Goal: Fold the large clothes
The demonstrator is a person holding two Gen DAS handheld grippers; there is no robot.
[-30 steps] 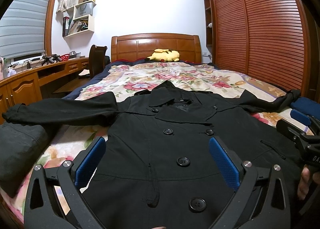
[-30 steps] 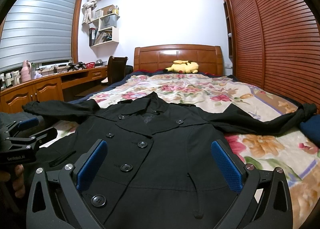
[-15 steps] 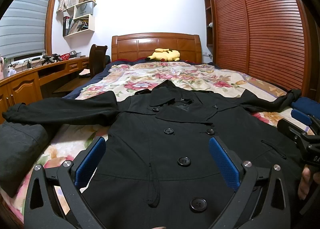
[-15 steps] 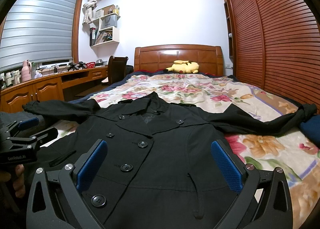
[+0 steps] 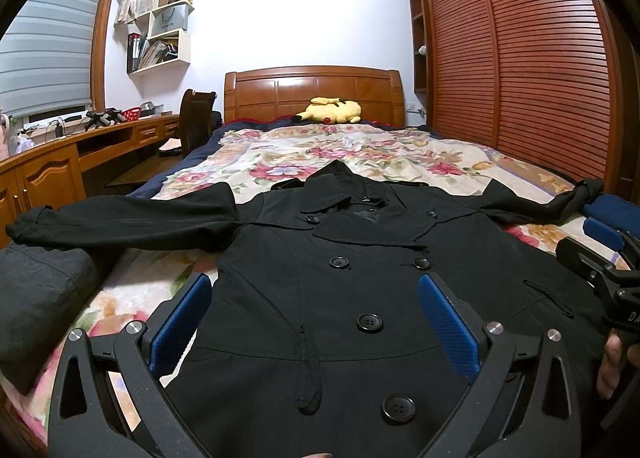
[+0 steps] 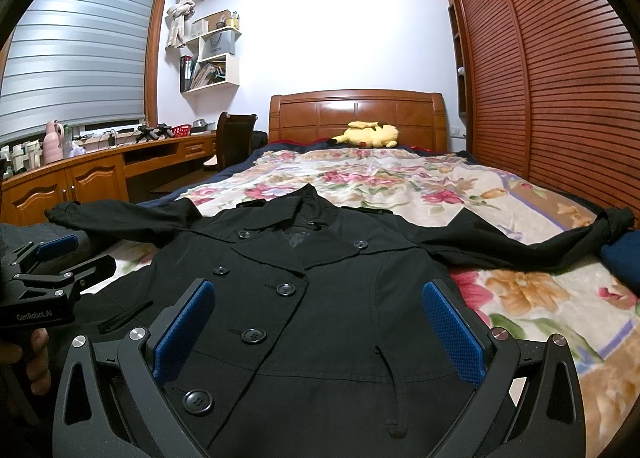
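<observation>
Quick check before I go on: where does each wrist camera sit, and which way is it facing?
Left wrist: over the coat's hem, facing the headboard; open left gripper frames the black coat; right gripper at its right edge.
Right wrist: same heading, further right; open right gripper in front, left gripper at its left edge.
Shared: coat, headboard, yellow plush.

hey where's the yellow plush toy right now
The yellow plush toy lies at the far end of the bed, against the wooden headboard, beyond the collar of the black coat; both wrist views show it near the centre.
</observation>
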